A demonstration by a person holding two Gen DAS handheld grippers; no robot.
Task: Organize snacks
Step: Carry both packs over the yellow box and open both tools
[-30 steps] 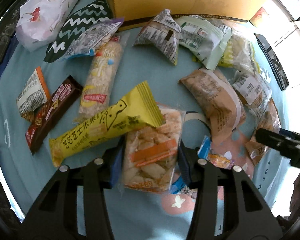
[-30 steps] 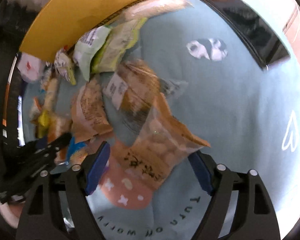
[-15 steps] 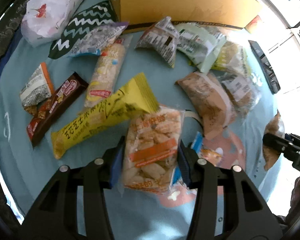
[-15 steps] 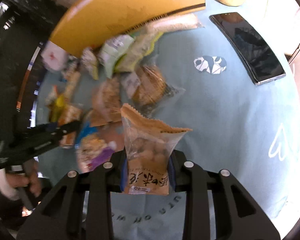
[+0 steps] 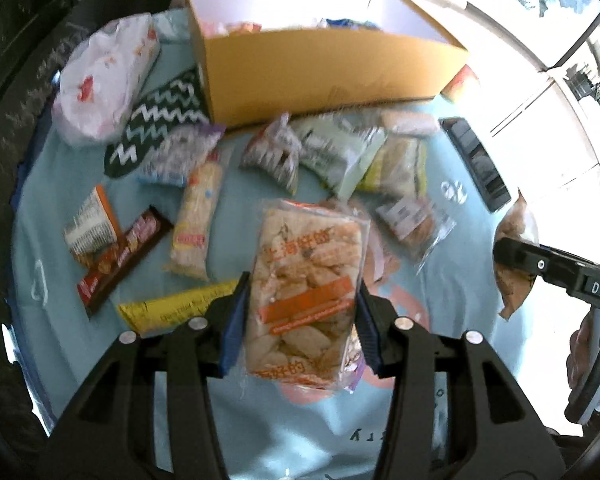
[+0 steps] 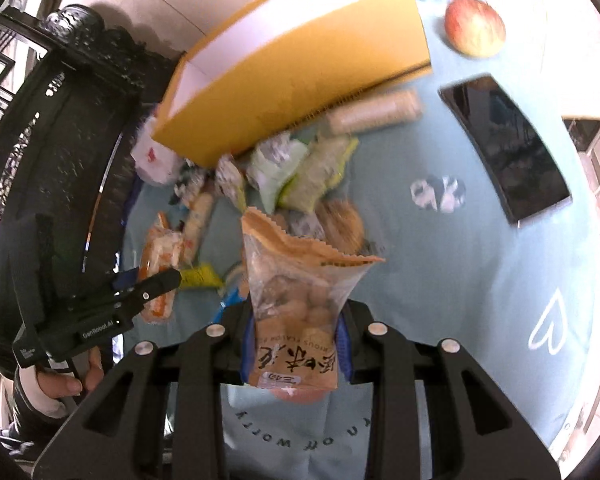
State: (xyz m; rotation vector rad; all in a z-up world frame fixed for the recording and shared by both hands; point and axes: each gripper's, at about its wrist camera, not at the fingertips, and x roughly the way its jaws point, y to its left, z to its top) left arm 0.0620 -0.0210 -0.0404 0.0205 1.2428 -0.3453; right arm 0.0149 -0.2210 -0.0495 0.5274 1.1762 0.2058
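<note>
Pointing steeply down over blue cloth (image 5: 452, 300): left gripper (image 5: 300, 320) clamped on orange-banded cracker pack (image 5: 306, 288), pack upright between blue pads, clear of cloth. Right gripper (image 6: 296, 344) clamped on tan-topped bag of round snacks (image 6: 296, 292), likewise raised. One yellow box (image 5: 320, 72) beyond. One apple (image 6: 475, 26), one phone (image 6: 508, 144).
</note>
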